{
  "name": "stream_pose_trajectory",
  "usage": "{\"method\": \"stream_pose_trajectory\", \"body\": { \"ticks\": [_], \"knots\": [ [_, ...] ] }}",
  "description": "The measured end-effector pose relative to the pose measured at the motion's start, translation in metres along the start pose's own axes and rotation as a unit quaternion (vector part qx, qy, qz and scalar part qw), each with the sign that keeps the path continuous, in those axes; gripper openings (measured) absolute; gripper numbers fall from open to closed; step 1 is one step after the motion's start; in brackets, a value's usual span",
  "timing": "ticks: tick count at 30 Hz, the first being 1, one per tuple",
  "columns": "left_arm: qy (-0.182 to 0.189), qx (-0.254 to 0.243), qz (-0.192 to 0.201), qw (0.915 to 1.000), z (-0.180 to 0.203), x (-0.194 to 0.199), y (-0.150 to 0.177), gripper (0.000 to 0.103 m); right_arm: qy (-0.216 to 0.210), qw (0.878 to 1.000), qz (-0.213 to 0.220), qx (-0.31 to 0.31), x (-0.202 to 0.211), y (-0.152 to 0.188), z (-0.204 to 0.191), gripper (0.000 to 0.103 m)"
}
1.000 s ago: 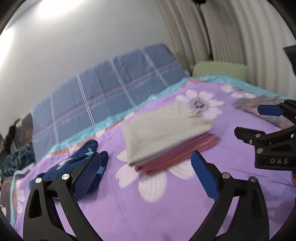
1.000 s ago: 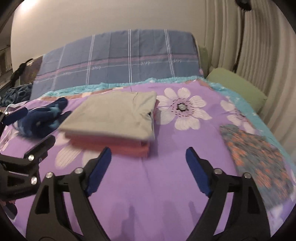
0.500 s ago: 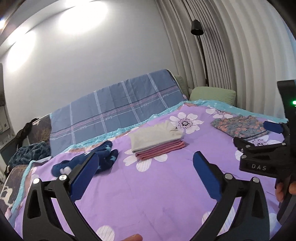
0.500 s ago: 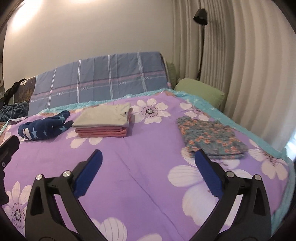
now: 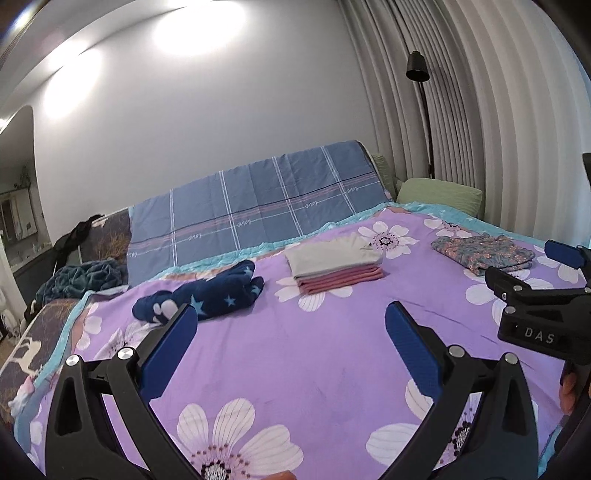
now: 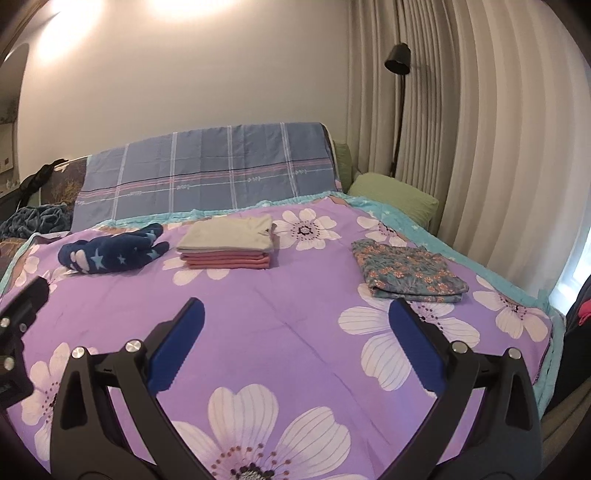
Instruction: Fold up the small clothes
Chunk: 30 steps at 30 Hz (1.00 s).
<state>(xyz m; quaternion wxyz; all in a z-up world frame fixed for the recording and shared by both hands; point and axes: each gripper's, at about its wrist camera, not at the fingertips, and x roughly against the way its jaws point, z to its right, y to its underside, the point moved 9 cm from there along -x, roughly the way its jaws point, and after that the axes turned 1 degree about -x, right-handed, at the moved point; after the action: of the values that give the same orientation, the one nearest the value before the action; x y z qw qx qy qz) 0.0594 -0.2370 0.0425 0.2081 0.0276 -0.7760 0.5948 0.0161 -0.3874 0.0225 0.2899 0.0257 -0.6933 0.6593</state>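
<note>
Tools [image 5: 291,332] [image 6: 295,332] two, folded garments three

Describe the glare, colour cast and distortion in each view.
Left wrist view: two blown-out light patches on the white wall, cool cast, pleated curtain bowed by fisheye. Right wrist view: warmer cast, similar wall glare, purple floral bedspread sharp.

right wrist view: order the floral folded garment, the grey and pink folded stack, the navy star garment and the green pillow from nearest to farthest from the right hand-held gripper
1. Folded teal floral garment, ahead on the right, nearest the right hand-held gripper.
2. Stack of folded grey and pink clothes, ahead, slightly left.
3. Crumpled navy star-print garment, far left; too close to the stack to rank firmly.
4. Green pillow, at the bed's far right edge, farthest.
</note>
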Motion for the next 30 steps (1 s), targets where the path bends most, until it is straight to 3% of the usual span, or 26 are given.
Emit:
{"method": "stream_pose_trajectory", "body": {
  "ticks": [13,30],
  "knots": [
    [0.009,0.019,-0.007,0.9997,-0.021,0.008,0.012,0.102,0.005,1.0,0.006,0.011,0.024,0.003,-0.023,0.101],
    [0.005,0.023,-0.019,0.9995,-0.035,0.005,0.025,0.102,0.009,1.0,0.0,0.018,0.02,0.006,-0.034,0.101]
  ]
}}
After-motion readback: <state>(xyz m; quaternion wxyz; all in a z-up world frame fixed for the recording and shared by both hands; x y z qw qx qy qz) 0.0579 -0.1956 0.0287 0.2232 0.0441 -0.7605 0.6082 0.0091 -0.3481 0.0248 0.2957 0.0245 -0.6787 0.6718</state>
